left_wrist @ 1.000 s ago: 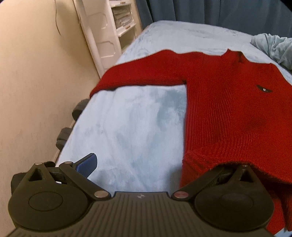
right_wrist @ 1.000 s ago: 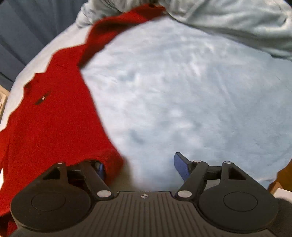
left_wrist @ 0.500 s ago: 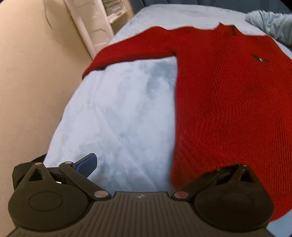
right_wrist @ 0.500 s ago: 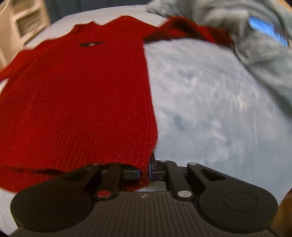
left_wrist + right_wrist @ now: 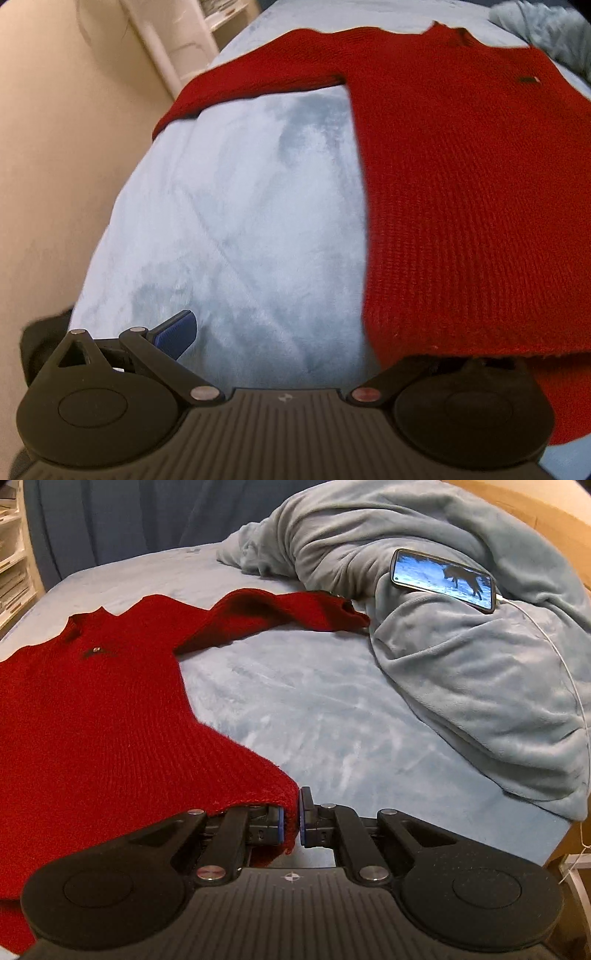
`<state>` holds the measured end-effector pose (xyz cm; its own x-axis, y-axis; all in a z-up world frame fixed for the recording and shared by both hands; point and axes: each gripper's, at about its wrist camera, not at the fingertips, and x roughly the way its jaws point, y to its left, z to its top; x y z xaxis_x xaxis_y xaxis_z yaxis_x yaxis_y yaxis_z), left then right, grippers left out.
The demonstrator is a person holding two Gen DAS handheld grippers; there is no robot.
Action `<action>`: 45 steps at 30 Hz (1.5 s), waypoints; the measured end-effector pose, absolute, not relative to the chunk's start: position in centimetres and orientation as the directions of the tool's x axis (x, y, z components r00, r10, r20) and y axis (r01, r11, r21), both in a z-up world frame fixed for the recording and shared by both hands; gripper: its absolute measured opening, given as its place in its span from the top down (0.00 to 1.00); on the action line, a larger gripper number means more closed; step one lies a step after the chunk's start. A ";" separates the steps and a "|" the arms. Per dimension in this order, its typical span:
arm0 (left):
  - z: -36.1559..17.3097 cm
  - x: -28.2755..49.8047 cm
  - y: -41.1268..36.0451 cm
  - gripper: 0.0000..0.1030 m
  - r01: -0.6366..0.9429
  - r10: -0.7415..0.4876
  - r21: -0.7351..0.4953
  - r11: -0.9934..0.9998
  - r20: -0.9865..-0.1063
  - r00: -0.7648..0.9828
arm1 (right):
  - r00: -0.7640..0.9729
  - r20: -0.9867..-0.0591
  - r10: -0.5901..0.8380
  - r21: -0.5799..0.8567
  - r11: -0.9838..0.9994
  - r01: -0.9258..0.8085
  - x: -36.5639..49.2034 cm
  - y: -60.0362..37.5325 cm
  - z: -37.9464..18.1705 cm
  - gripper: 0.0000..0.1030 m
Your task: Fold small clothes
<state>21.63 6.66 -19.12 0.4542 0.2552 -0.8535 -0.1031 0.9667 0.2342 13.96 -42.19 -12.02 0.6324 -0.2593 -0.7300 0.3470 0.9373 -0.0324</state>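
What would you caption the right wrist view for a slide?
Right hand-held gripper pinches the red sweater hem corner on a blue bed.

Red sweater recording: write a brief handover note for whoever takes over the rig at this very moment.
Right gripper: shut on the red sweater at a hem corner.
Left gripper: open, its right finger hidden under the other hem corner.
Sweater lies spread face up on the blue bed, both sleeves out.
Done: one corner gripped. No fold yet.
Left: grip the second corner, then fold.
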 end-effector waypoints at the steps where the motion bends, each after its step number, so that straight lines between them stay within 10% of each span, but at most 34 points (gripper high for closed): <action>1: -19.2 21.7 7.1 0.00 -0.118 0.241 0.211 0.970 -0.863 0.443 | 0.634 -0.727 -0.263 -0.039 0.938 0.343 14.2 -42.2 -11.9 0.94; 18: -19.2 20.4 3.5 0.03 -0.195 0.023 -0.040 0.980 -0.949 0.314 | 0.572 -0.765 -0.296 -0.073 0.922 0.380 18.6 -44.6 -12.5 0.93; 22: -19.1 19.7 2.4 0.50 -0.144 0.118 0.068 0.987 -0.918 0.379 | 0.561 -0.778 -0.282 -0.060 0.923 0.380 18.0 -44.6 -13.3 0.94; 23: -18.5 19.5 3.0 0.90 -0.132 0.091 0.041 0.990 -0.913 0.397 | 0.560 -0.779 -0.282 -0.068 0.926 0.371 17.7 -44.4 -13.4 0.94; 33: -6.2 13.2 8.3 0.97 0.042 0.145 0.222 0.974 -0.757 0.637 | 0.694 -0.709 -0.121 -0.001 0.985 0.170 7.8 -40.2 -5.6 0.94; 45: -15.1 13.2 9.7 0.97 0.057 0.205 0.274 0.960 -0.827 0.524 | 0.449 -0.873 -0.191 -0.150 0.981 0.125 7.5 -37.2 -15.1 0.94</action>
<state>13.17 9.69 -15.13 0.5236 0.2050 -0.8269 0.0570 0.9600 0.2741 7.53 -37.17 -15.09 0.4487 -0.1907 -0.8731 0.1253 0.9807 -0.1498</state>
